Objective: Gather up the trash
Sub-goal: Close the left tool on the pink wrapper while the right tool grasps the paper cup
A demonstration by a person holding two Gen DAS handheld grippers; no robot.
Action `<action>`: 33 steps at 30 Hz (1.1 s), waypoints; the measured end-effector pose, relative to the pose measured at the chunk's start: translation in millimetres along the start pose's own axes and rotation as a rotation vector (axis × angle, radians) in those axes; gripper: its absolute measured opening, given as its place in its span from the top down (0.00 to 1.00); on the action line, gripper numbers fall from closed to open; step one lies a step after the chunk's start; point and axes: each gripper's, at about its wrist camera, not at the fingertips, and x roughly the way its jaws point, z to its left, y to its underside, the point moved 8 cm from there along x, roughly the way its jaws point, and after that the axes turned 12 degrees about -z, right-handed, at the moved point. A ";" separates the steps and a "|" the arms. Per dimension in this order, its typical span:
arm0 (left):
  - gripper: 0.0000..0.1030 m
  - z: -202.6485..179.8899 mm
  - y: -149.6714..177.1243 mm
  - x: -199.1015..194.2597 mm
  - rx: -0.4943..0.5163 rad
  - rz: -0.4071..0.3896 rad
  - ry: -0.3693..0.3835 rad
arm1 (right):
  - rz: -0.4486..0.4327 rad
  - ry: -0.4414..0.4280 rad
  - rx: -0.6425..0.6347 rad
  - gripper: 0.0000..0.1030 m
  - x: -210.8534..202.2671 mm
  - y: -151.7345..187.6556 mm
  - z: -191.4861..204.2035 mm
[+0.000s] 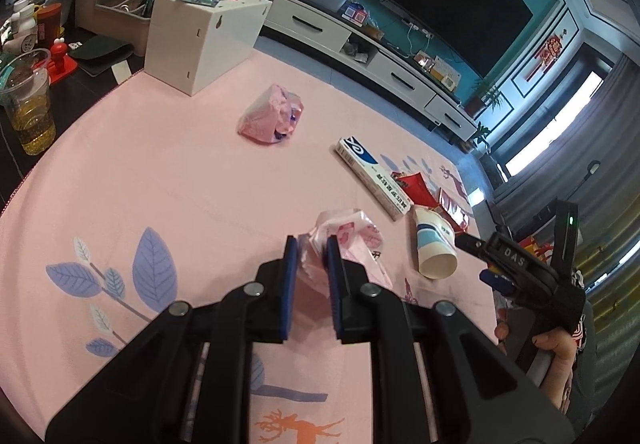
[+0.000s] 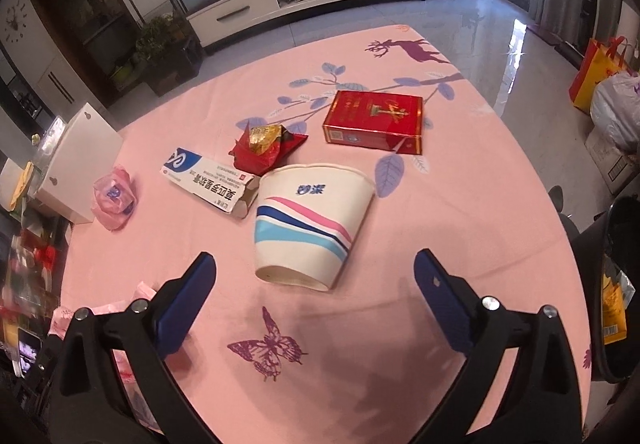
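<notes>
paper cup lies dead ahead of the wide-spread right gripper [image 2: 314, 280], base end toward the fingers.

left to right: left gripper [image 1: 311, 258] clamps a pink crumpled wrapper [image 1: 352, 234]; another pink wad [image 2: 114, 196], a toothpaste box [image 2: 208, 184] and red foil [image 2: 266, 146] sit beyond; the paper cup [image 2: 312, 226], on its side, points away; a red carton [image 2: 374, 120] lies farther off, nothing between.
</notes>
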 end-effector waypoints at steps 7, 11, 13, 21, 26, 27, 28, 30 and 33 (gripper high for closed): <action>0.77 5.0 6.4 12.2 -0.014 0.064 0.009 | 0.037 0.032 -0.042 0.06 21.8 1.8 11.4; 0.39 4.5 8.5 17.3 0.013 0.075 -0.001 | 0.078 0.061 -0.054 0.06 42.0 9.1 14.1; 0.19 1.7 8.2 18.7 0.040 0.070 0.006 | 0.082 0.084 -0.079 0.06 48.2 12.9 14.9; 0.03 -4.9 18.7 44.4 0.189 0.104 0.006 | 0.081 0.088 -0.076 0.06 59.9 18.8 11.0; 0.03 -2.5 33.6 63.2 0.134 0.175 0.020 | 0.063 0.092 -0.075 0.18 62.0 17.1 3.3; 0.03 -3.3 35.4 64.8 0.116 0.183 0.034 | 0.054 0.099 -0.084 0.23 61.6 16.1 2.5; 0.03 -3.8 36.4 66.7 0.097 0.186 0.048 | 0.048 0.107 -0.095 0.30 61.5 15.5 1.9; 0.03 -3.9 38.1 69.2 0.073 0.193 0.061 | 0.041 0.102 -0.112 0.30 60.9 15.3 1.5; 0.04 -7.8 43.6 70.6 0.035 0.215 0.104 | 0.034 0.090 -0.117 0.31 59.0 16.3 -0.2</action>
